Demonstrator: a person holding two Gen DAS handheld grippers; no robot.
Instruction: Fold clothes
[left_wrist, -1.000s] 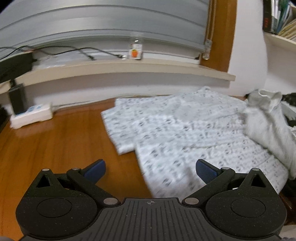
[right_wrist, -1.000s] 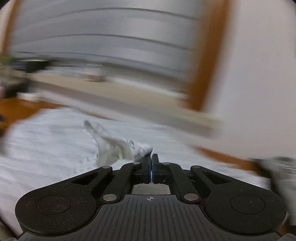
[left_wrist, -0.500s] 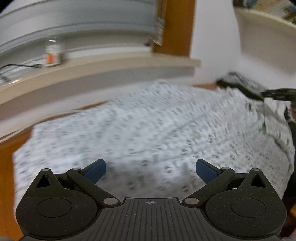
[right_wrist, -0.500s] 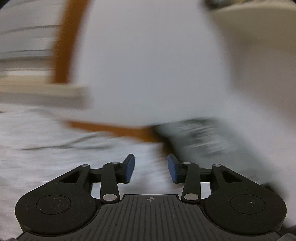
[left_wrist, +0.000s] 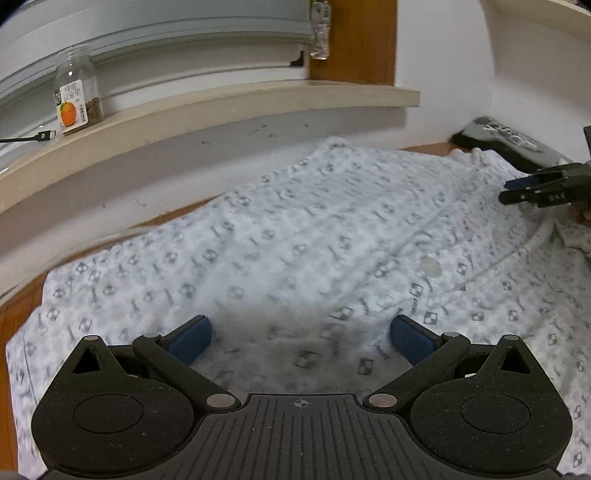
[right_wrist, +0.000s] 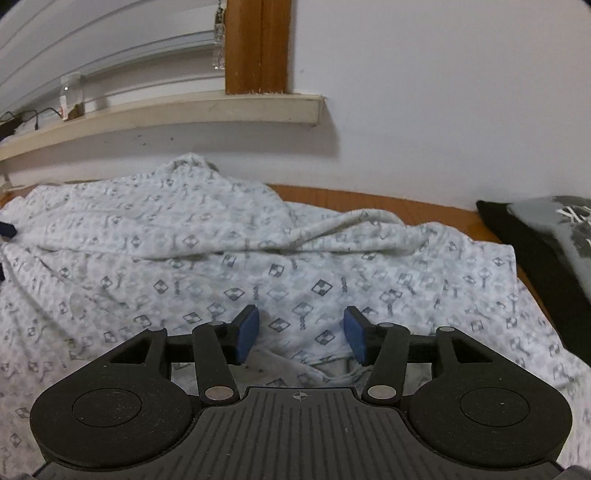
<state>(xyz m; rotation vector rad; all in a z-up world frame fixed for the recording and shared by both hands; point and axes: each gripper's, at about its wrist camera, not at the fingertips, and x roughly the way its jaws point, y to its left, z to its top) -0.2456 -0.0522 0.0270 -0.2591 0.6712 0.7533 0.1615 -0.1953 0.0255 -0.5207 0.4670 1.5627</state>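
A white garment with a small grey diamond print (left_wrist: 295, 240) lies spread and rumpled on a brown wooden table (right_wrist: 369, 201). My left gripper (left_wrist: 299, 338) hovers low over its near part, jaws wide open, nothing between the blue pads. My right gripper (right_wrist: 301, 334) is over the garment (right_wrist: 258, 266) near its right side. Its jaws are opening, and the pads press on nothing; cloth lies just beneath them. In the left wrist view the right gripper (left_wrist: 511, 190) shows at the far right edge, above the garment's far corner.
A cream window ledge (left_wrist: 221, 110) runs along the wall behind, with a clear jar with an orange label (left_wrist: 77, 98) and a black cable (left_wrist: 26, 138). A dark black and grey folded cloth (right_wrist: 546, 251) lies at the garment's right edge.
The right gripper, earlier shut on a fold of white cloth, has let go, opened and come down over the garment. The left gripper has moved rightwards onto the garment, still open.
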